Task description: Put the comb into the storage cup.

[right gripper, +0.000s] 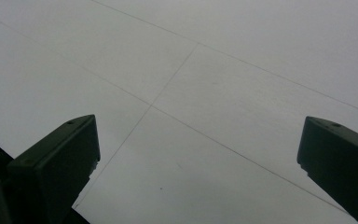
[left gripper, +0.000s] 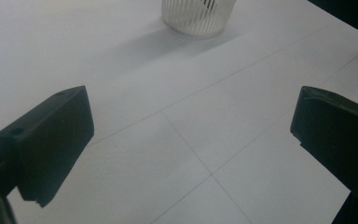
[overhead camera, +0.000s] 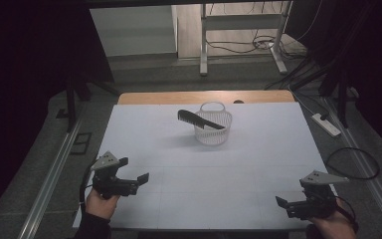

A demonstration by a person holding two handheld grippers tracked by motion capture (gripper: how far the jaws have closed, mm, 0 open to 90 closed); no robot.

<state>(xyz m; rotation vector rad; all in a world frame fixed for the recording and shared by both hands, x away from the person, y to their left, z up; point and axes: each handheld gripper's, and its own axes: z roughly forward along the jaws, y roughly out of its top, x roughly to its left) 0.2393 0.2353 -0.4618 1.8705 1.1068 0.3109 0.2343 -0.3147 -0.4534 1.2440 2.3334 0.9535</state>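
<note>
From the high view, you hold your left gripper point(overhead camera: 135, 180) near the front left corner of the white table point(overhead camera: 179, 149), with its jaws spread apart and nothing in them. Your right gripper point(overhead camera: 284, 203) sits near the front right corner, also spread wide and holding nothing. Far from both, near the back middle of the table, stands a small white wire basket point(overhead camera: 213, 130). A black comb point(overhead camera: 199, 119) lies across its top, with the toothed end sticking out to the left. In the left gripper view, your two black jaws stand wide apart over the bare table, and the white basket point(left gripper: 198, 17) is up at the top; the dark bit inside it may be the comb, but it is too cut off to be sure. In the right gripper view, your jaws are wide apart too, above the plain white table point(right gripper: 205, 93) with thin lines crossing it.
</note>
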